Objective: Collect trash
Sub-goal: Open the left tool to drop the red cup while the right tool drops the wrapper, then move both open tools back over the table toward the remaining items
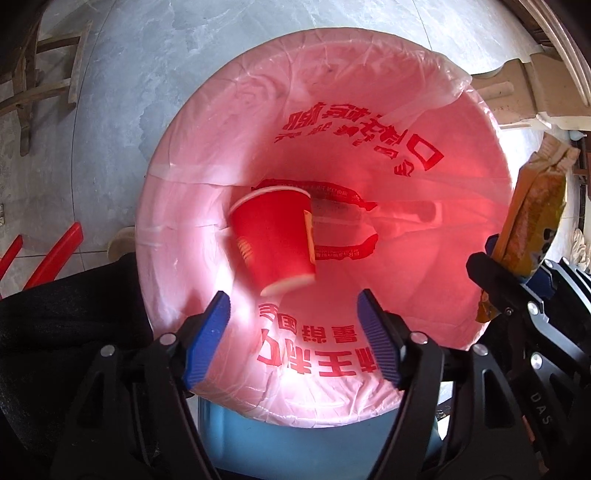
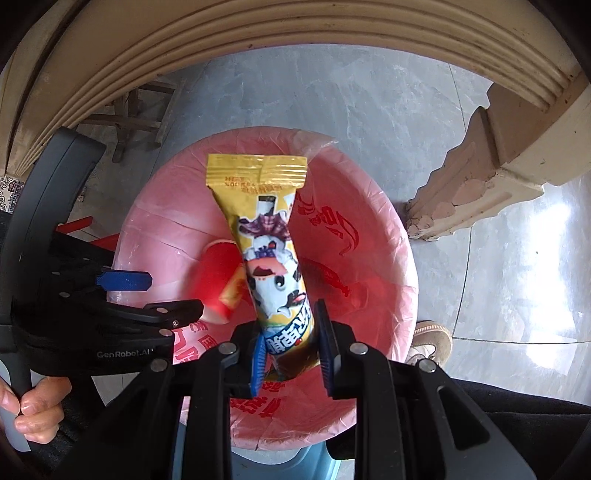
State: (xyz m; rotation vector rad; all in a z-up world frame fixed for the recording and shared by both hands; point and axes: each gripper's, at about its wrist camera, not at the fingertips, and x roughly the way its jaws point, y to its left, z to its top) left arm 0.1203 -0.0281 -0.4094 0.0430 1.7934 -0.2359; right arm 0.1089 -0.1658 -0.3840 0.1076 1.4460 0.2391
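A blue bin lined with a pink bag (image 1: 207,155) sits on the floor below both grippers; it also shows in the right wrist view (image 2: 369,221). My left gripper (image 1: 293,332) is open over the bin mouth. A red paper cup (image 1: 273,240) is in the air just beyond its fingers, blurred, inside the bin; the cup shows in the right wrist view (image 2: 216,277) too. My right gripper (image 2: 291,345) is shut on a yellow snack wrapper (image 2: 264,229) above the bin. In the left wrist view the right gripper (image 1: 496,266) holds the wrapper (image 1: 535,214) at the bin's right rim.
Grey tiled floor (image 1: 129,74) surrounds the bin. A beige carved table edge (image 2: 258,33) and its leg (image 2: 480,173) stand behind. A wooden chair (image 1: 40,81) is at the far left. Red bars (image 1: 55,254) lie on the floor. A shoe (image 2: 432,339) is by the bin.
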